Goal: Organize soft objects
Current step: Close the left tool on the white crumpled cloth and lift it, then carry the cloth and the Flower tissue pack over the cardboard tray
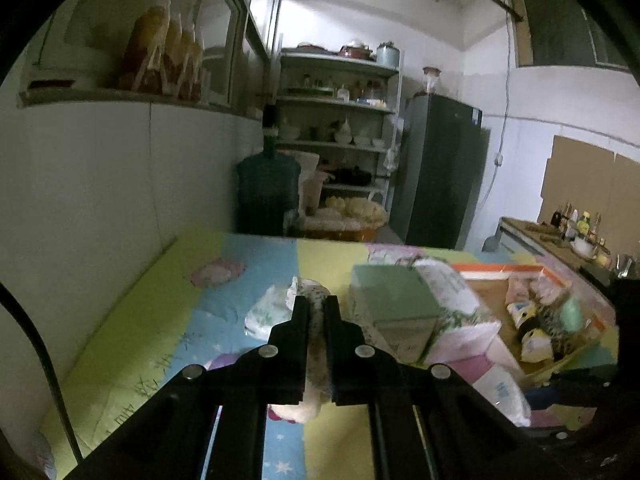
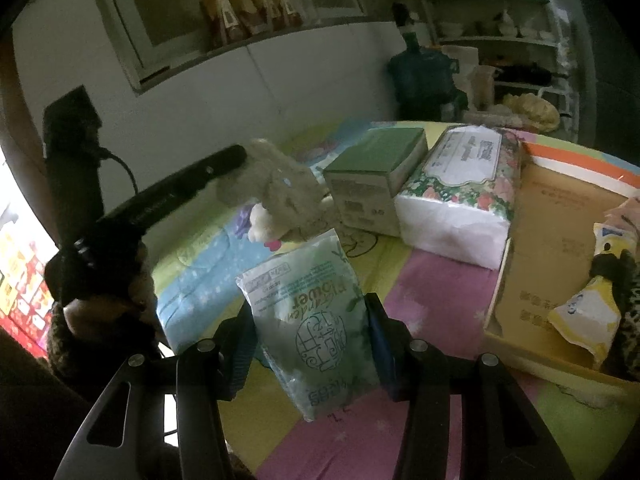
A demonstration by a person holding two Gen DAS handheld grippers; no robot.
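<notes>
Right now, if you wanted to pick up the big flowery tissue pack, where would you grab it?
Probably across the flowery tissue pack at its narrow white end, from the near side. It lies flat, the green box crowds one long side and the cardboard box the other.

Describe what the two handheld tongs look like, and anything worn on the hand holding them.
Both are matte black. The left tongs have long angular arms, silver round bolt heads, and a black cable looping to a boxy rear unit. The right tongs have ribbed pads with blue edging. A dark speckled knit cuff shows at the wrist.
</notes>
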